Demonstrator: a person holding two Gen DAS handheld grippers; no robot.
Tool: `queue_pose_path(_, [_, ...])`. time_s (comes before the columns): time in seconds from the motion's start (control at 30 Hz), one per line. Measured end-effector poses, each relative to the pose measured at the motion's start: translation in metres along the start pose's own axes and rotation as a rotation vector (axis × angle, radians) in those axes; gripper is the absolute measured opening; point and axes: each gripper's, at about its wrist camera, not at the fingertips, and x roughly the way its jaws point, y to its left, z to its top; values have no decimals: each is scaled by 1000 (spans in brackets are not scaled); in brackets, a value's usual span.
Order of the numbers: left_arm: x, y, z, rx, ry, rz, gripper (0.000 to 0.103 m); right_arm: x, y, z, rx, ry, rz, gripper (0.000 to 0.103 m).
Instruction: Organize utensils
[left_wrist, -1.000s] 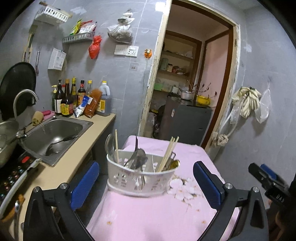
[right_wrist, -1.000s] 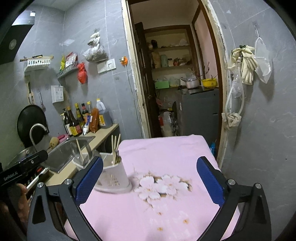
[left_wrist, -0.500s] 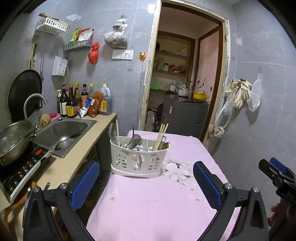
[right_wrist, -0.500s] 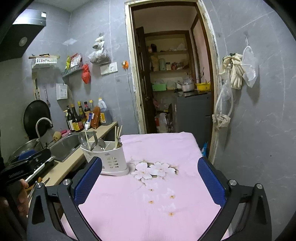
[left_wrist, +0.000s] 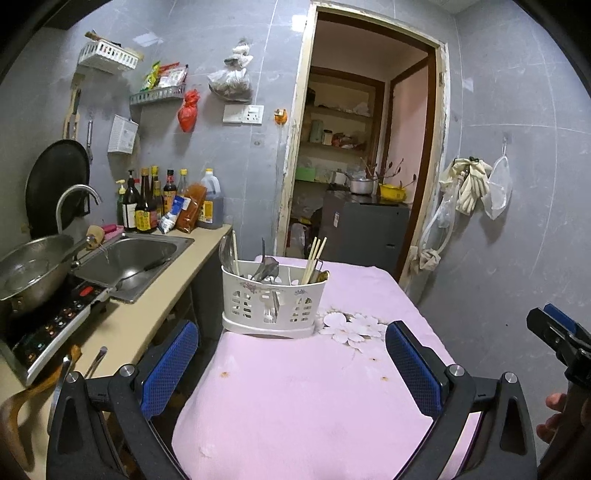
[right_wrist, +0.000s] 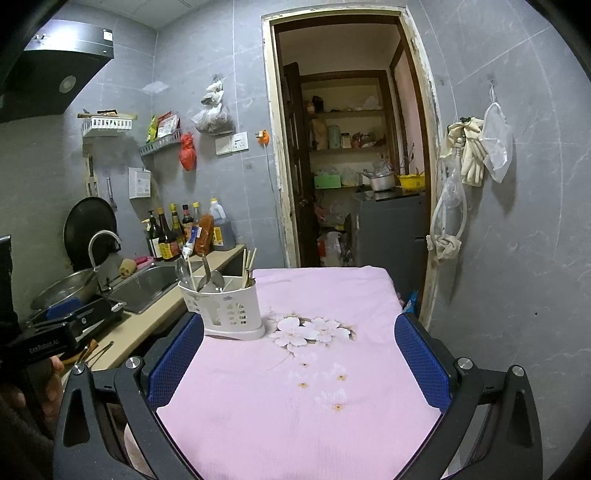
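Observation:
A white slotted utensil holder (left_wrist: 272, 300) stands on the pink flowered tablecloth (left_wrist: 306, 387), near the table's left edge. It holds spoons (left_wrist: 264, 268) and wooden chopsticks (left_wrist: 314, 254). It also shows in the right wrist view (right_wrist: 228, 306), to the left. My left gripper (left_wrist: 291, 363) is open and empty, held back from the holder above the cloth. My right gripper (right_wrist: 299, 360) is open and empty, above the cloth (right_wrist: 314, 369) to the right of the holder.
A counter on the left carries a steel sink (left_wrist: 129, 258), a metal bowl (left_wrist: 29, 273) on an induction cooker (left_wrist: 51, 328), and sauce bottles (left_wrist: 147, 206). Loose utensils (left_wrist: 94, 362) lie on the counter's near end. An open doorway (left_wrist: 354, 184) is behind the table.
Both grippers have drawn back and up from the holder, which now looks smaller and farther off in both views. Nothing was taken hold of.

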Motion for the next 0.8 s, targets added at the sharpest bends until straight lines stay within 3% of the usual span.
queue_pose_path(0.8, [-6, 8, -4, -15, 3, 9, 102, -5, -1, -1, 11, -1, -11, 102])
